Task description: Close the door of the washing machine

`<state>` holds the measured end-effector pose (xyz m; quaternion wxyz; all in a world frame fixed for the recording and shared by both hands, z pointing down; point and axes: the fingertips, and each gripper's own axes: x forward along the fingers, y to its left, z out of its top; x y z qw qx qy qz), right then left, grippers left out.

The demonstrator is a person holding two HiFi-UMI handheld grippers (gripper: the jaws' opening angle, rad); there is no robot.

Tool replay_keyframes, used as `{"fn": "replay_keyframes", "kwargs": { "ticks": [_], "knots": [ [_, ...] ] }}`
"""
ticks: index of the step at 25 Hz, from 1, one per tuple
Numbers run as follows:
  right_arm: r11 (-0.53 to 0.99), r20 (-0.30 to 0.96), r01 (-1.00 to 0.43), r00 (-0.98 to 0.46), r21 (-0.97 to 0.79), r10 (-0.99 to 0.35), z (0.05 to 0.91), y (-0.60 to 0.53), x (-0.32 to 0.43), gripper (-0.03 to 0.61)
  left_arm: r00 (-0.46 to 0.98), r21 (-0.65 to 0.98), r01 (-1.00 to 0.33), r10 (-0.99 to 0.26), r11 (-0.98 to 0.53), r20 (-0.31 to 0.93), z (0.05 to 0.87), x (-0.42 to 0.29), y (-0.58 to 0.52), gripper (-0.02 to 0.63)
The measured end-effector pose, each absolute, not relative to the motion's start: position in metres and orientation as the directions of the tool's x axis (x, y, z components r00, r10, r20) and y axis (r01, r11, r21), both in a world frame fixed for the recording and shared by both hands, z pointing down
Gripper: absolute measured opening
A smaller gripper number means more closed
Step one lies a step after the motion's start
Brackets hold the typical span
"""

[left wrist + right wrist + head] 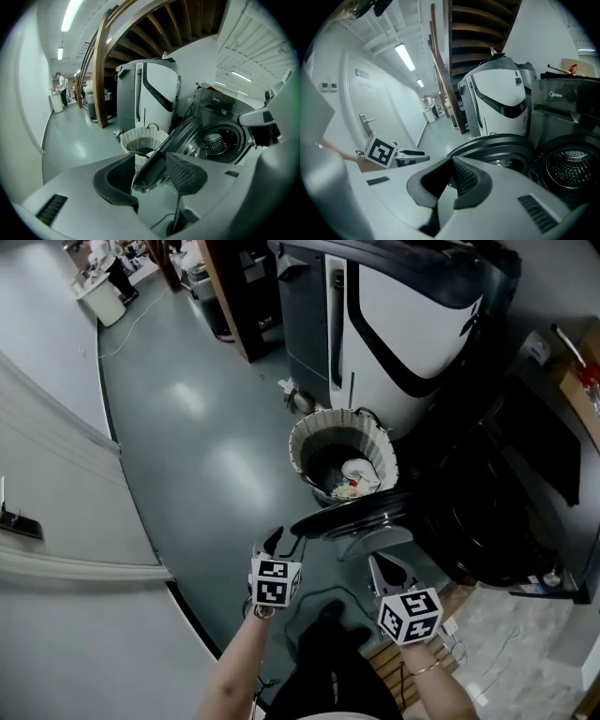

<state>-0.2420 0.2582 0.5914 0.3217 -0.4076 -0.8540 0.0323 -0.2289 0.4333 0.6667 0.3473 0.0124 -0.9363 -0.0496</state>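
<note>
The dark front-loading washing machine (506, 512) stands at the right, its round door (356, 512) swung wide open toward me. Past the door the steel drum (215, 143) shows. My left gripper (281, 542) is open just short of the door's near rim. In the left gripper view that rim (154, 171) lies in line with the gap between the jaws; I cannot tell whether it touches them. My right gripper (389, 570) sits a little nearer me, below the door (497, 150). Its jaws (449, 180) stand slightly apart, nothing between them.
A white laundry basket (342, 460) with clothes inside stands just behind the open door. A tall white and black machine (394, 324) rises beyond it. A grey wall (66, 549) runs along the left. Grey floor (206, 446) stretches away down the corridor.
</note>
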Motion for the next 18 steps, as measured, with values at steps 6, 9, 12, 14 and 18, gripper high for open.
{"fn": "replay_keyframes", "kwargs": {
  "ticks": [6, 9, 12, 14, 18],
  "knots": [
    [0.666, 0.569, 0.673, -0.426, -0.320, 0.703, 0.637, 0.279, -0.266, 0.008, -0.700, 0.114, -0.014, -0.091, 0.993, 0.708, 0.716, -0.259, 0.439, 0.235],
    [0.666, 0.576, 0.671, -0.418, -0.325, 0.702, 0.645, 0.287, -0.275, 0.008, -0.677, 0.098, -0.042, -0.101, 0.994, 0.729, 0.735, -0.273, 0.440, 0.235],
    [0.657, 0.579, 0.681, -0.407, -0.324, 0.707, 0.650, 0.297, -0.276, 0.008, -0.652, 0.098, -0.097, -0.138, 0.990, 0.746, 0.749, -0.280, 0.438, 0.235],
    [0.650, 0.579, 0.689, -0.400, -0.321, 0.710, 0.652, 0.299, -0.276, 0.008, -0.642, 0.081, -0.148, -0.158, 0.986, 0.750, 0.754, -0.284, 0.434, 0.233],
    [0.654, 0.585, 0.686, -0.401, -0.318, 0.705, 0.655, 0.296, -0.274, 0.008, -0.614, 0.056, -0.228, -0.188, 0.972, 0.766, 0.761, -0.290, 0.427, 0.200]
  ]
}}
